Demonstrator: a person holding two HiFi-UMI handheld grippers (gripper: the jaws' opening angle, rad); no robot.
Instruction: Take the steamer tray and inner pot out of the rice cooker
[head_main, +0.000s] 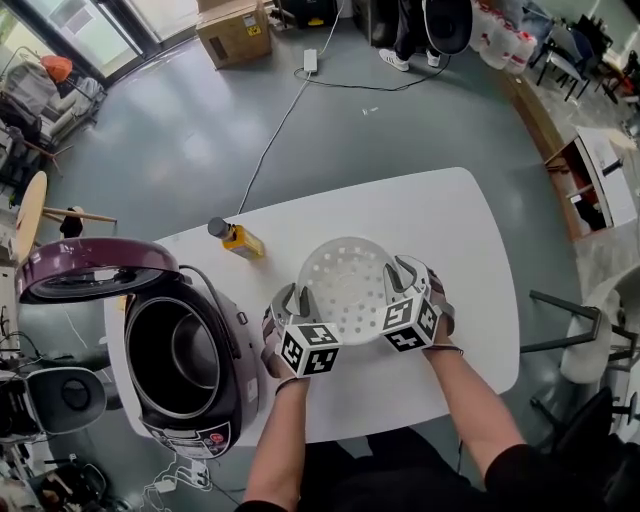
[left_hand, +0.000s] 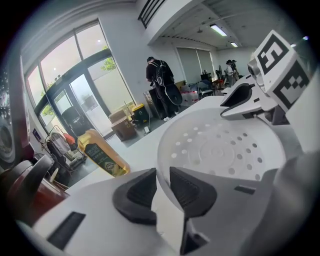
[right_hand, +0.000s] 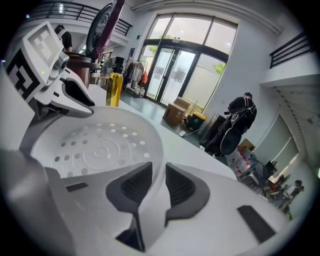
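The white perforated steamer tray (head_main: 350, 285) is low over or on the white table (head_main: 470, 240), right of the rice cooker; I cannot tell which. My left gripper (head_main: 300, 297) is shut on its left rim (left_hand: 162, 172), which runs between the two dark pads. My right gripper (head_main: 398, 274) is shut on the opposite rim (right_hand: 159, 172). The rice cooker (head_main: 185, 365) stands at the table's left end with its purple lid (head_main: 90, 265) raised. Its dark inner pot (head_main: 178, 355) sits inside the body.
A yellow bottle (head_main: 238, 239) with a dark cap lies on the table behind the tray's left side. A cable (head_main: 275, 130) runs across the floor behind the table. A cardboard box (head_main: 235, 30) stands further back. People stand far off in the room.
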